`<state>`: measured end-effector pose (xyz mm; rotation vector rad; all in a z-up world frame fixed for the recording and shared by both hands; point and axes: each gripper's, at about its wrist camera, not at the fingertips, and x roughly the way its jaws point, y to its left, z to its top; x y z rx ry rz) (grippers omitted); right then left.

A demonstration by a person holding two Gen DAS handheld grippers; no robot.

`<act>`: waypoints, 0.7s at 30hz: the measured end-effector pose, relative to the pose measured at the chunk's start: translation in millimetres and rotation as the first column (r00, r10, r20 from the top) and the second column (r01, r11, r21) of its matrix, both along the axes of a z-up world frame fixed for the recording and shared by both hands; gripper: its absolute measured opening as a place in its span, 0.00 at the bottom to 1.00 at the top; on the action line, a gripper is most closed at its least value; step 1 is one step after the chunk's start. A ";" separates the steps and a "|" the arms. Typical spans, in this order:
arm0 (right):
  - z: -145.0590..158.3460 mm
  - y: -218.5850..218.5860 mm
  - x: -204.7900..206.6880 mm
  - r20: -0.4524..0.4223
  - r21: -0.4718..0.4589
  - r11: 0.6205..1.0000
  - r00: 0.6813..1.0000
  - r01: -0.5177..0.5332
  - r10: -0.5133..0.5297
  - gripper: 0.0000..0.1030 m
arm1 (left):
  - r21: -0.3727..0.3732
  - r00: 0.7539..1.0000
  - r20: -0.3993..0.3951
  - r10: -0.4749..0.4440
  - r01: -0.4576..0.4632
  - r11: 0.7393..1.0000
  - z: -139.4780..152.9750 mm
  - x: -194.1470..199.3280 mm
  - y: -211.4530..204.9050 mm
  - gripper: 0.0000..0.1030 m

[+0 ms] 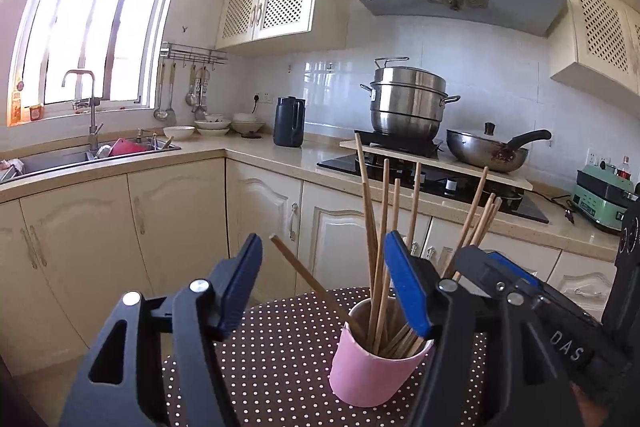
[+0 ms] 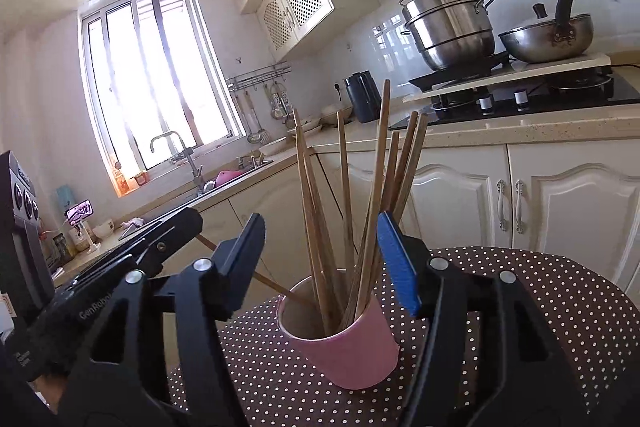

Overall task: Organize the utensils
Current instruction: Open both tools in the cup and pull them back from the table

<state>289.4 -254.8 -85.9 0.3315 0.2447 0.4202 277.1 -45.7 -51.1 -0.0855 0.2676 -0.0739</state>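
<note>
2 tools (image 1: 324,281) (image 2: 322,261) hiding chopsticks' (image 2: 346,211) lower ends

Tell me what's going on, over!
Left gripper open, holding nothing. Right gripper open too. Chopsticks all standing in pink cup on dotted stool. Nothing in the way.

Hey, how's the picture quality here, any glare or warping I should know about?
Left wrist view: the window is blown out white and fisheye bends the cabinets; the pink cup of chopsticks is sharp. Right wrist view: same window glare, tilted, curved counters.
</note>
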 end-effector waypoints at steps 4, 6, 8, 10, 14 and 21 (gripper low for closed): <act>10.1 -0.6 -14.7 0.010 0.001 1.000 1.000 0.009 -0.009 0.57 | 0.029 1.000 0.018 0.010 -0.010 1.000 8.5 -21.3 4.6 0.61; 16.3 1.2 -25.4 0.024 -0.010 1.000 1.000 0.017 -0.017 0.57 | 0.029 1.000 0.019 0.013 -0.014 0.999 14.6 -32.2 7.8 0.63; 23.4 3.6 -38.1 0.033 -0.021 1.000 0.999 0.015 -0.014 0.57 | 0.034 0.999 0.031 0.018 -0.019 0.999 21.6 -46.4 11.0 0.63; 30.7 6.3 -54.6 0.039 -0.042 0.999 0.999 0.024 -0.023 0.57 | 0.048 0.998 0.049 0.029 -0.031 0.998 27.8 -60.5 13.1 0.63; 40.4 9.9 -85.6 0.023 -0.070 0.996 0.999 0.046 -0.045 0.57 | 0.082 0.996 0.080 0.032 -0.038 0.996 41.4 -96.5 16.6 0.64; 56.7 19.9 -150.8 0.066 -0.128 0.986 0.993 0.103 -0.095 0.64 | 0.126 0.992 0.117 0.040 -0.055 0.990 56.6 -156.9 21.0 0.71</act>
